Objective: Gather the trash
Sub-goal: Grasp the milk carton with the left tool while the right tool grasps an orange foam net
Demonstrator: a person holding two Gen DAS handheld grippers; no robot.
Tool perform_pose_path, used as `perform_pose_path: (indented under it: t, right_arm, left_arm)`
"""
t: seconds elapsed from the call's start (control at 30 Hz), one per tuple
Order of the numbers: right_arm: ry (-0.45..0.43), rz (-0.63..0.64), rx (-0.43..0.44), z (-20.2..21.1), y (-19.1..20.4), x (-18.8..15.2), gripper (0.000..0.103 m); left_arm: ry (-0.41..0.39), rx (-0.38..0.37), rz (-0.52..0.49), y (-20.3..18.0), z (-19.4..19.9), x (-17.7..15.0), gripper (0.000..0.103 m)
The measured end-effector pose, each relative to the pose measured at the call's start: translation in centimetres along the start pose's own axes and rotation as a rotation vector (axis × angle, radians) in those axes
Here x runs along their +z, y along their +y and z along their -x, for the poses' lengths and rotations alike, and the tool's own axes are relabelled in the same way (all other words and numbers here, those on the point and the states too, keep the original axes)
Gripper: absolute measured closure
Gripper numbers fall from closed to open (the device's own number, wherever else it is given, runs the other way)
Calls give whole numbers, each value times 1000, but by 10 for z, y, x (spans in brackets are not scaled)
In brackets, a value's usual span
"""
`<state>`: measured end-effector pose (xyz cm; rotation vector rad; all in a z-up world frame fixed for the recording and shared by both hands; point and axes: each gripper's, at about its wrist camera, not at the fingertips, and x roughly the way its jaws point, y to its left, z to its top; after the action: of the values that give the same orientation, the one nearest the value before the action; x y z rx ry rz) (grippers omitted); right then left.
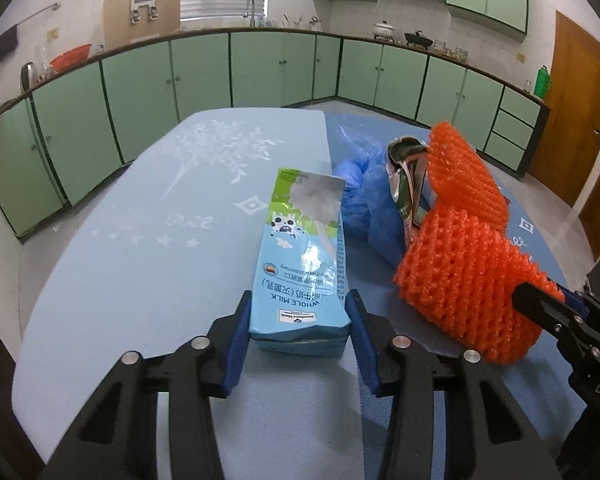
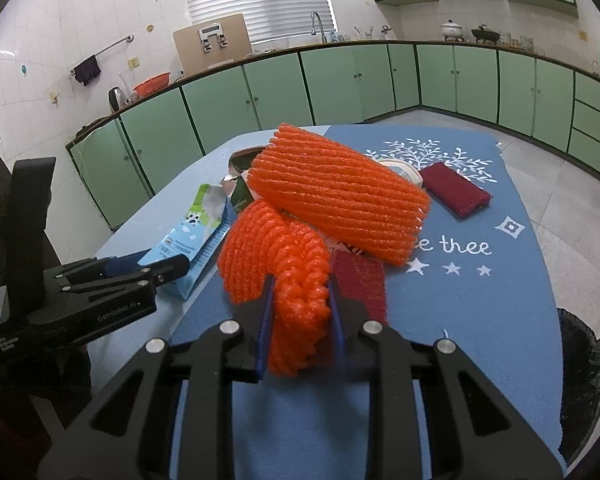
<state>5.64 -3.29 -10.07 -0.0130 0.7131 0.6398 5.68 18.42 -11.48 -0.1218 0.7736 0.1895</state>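
Here your left claw (image 1: pixel 299 312) brackets the milk carton (image 1: pixel 302 256), lying lengthwise away from you, torn top far, while your right claw (image 2: pixel 300 312) clamps the orange foam net (image 2: pixel 288 276).

green carton (image 1: pixel 405 184): half hidden by foam net (image 1: pixel 466 184) | bin (image 2: pixel 584 384): cut off

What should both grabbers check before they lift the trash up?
1. Left gripper around the light blue whole-milk carton: ok, a finger sits on each side of its near end.
2. Left pads pressing the carton firmly: cannot tell.
3. Right gripper shut on the near orange foam net sleeve: ok, the foam is squeezed between the blue pads.
4. Near sleeve free of the second orange foam net sleeve: not ok, they appear to touch.
5. Black-lined trash bin within view: ok, at the blue tablecloth's right edge.
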Motion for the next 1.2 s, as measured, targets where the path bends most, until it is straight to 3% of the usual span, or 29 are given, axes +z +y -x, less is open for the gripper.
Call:
perform_pose_path:
  t: [0.3, 0.77, 1.2]
  right_arm:
    - [-28, 25, 11, 12, 6, 9, 80]
    - [-119, 68, 39, 46, 21, 28, 80]
    - [-201, 1, -90, 93, -25, 33, 80]
  left_arm:
    - [-53, 17, 13, 1, 30, -1, 58]
    - [-128, -20, 6, -11, 74, 16, 58]
    - [-171, -113, -62, -57, 87, 36, 58]
